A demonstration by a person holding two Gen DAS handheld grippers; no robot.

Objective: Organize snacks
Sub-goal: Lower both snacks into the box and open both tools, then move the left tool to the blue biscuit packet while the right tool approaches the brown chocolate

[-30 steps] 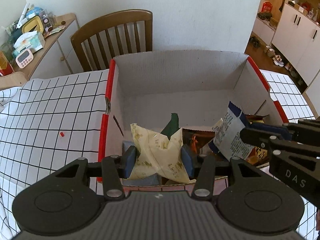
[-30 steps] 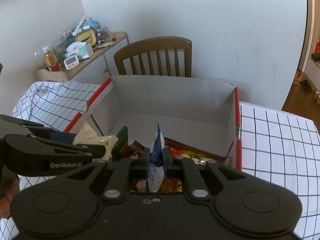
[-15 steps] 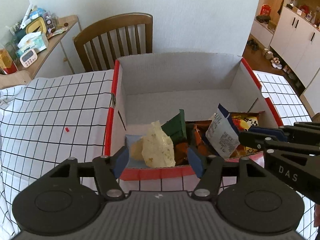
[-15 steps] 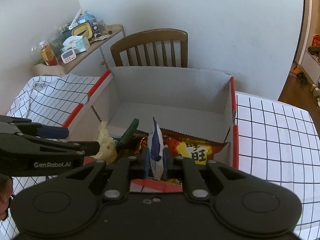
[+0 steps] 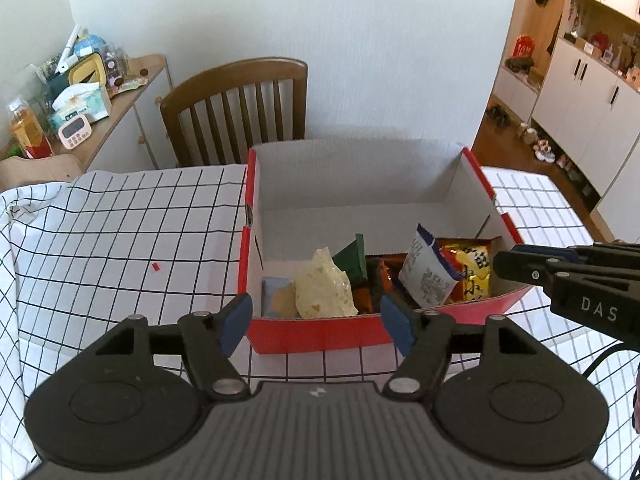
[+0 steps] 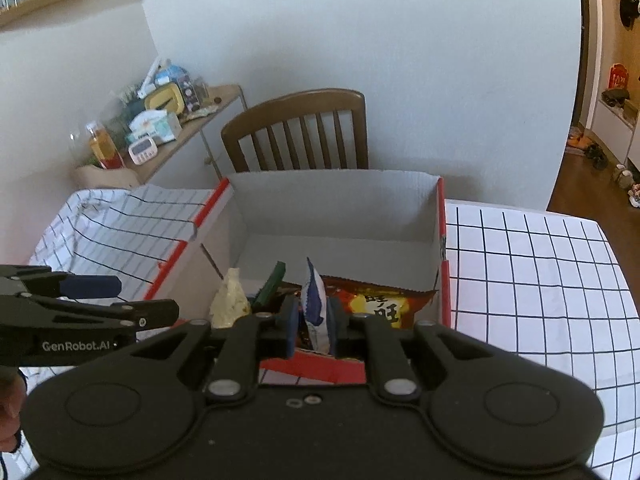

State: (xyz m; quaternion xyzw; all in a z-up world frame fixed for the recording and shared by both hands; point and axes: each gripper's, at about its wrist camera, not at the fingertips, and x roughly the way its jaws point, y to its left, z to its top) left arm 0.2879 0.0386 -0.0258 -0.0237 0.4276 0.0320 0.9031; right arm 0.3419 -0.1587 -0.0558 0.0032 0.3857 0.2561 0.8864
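Left claw [image 5: 316,320] at 6 o'clock, blue pads [image 5: 236,318] wide apart, jaws opening, nothing between them. Red box [image 5: 320,334] at centre on table [image 5: 120,248] with grid cloth. Snacks bunched along near wall: pale yellow packet [image 5: 324,288] upright, dark green packet [image 5: 354,258] just behind it, white-blue packet [image 5: 428,276] tilted, leaning on orange-yellow bag [image 5: 474,268]. Far half of box floor bare. Right claw [image 5: 520,266] enters from 3 o'clock, tip near box corner. Wooden chair [image 5: 240,112] at 11 o'clock behind box.

both wrist views look down, close, into one snack box [image 5: 320,336].
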